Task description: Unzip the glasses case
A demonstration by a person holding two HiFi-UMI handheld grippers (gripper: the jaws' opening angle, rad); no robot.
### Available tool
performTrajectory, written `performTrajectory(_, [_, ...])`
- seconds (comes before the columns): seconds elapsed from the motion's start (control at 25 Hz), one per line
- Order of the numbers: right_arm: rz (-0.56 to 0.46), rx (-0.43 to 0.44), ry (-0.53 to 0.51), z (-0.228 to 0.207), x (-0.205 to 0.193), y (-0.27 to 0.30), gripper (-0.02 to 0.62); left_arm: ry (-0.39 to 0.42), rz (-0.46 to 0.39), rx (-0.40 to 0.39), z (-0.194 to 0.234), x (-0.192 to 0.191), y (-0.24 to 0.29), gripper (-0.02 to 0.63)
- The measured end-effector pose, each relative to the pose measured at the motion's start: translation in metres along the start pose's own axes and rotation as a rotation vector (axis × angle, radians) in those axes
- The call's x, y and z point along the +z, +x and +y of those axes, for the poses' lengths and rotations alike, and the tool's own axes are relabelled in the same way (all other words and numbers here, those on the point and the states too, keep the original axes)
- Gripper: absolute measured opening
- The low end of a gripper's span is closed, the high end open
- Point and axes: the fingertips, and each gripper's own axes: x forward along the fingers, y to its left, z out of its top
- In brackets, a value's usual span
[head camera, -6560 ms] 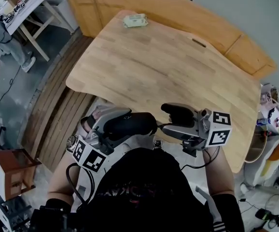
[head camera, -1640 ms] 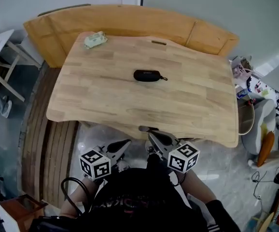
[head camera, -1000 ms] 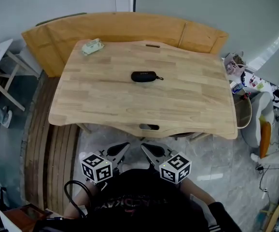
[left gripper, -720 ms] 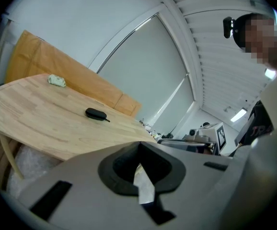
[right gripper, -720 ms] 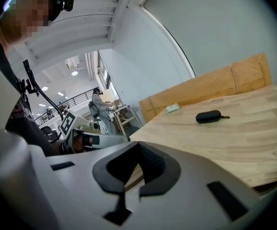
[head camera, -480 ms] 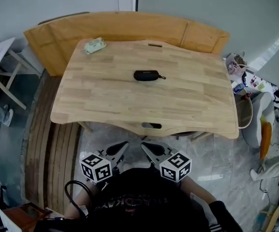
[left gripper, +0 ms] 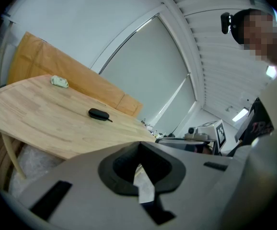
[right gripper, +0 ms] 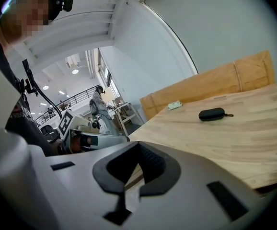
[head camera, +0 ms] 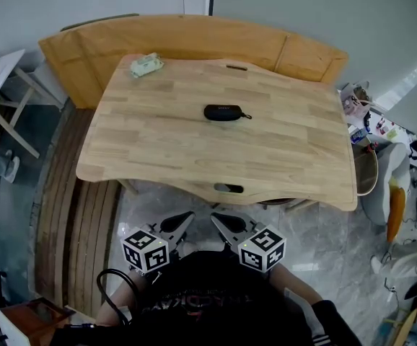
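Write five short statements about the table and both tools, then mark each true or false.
1. A black oval glasses case lies on the light wooden table. True.
2. The left tool is clamped on the case. False: it is shut on nothing and held short of the table's near edge.
3. A pale green packet lies near the table's far left corner. True.
4. The right tool has its jaws wide apart. False: they are together, with nothing between them.
5. The case touches the packet. False: bare wood separates them.
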Motion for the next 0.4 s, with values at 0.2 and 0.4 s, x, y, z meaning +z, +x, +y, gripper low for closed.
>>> performTrajectory(0.2, [0.005, -0.001, -0.003, 0.0001, 0.0, 0.002, 0.015, 0.011, 0.009, -0.005, -0.0005, -0.0002, 0.0016, 0.012])
performTrajectory(0.4, [0.0, -0.01, -0.001, -0.001, 0.0001, -0.0001, 0.015, 0.009, 0.009, -0.005, -0.0013, -0.0005, 0.0017, 0.012])
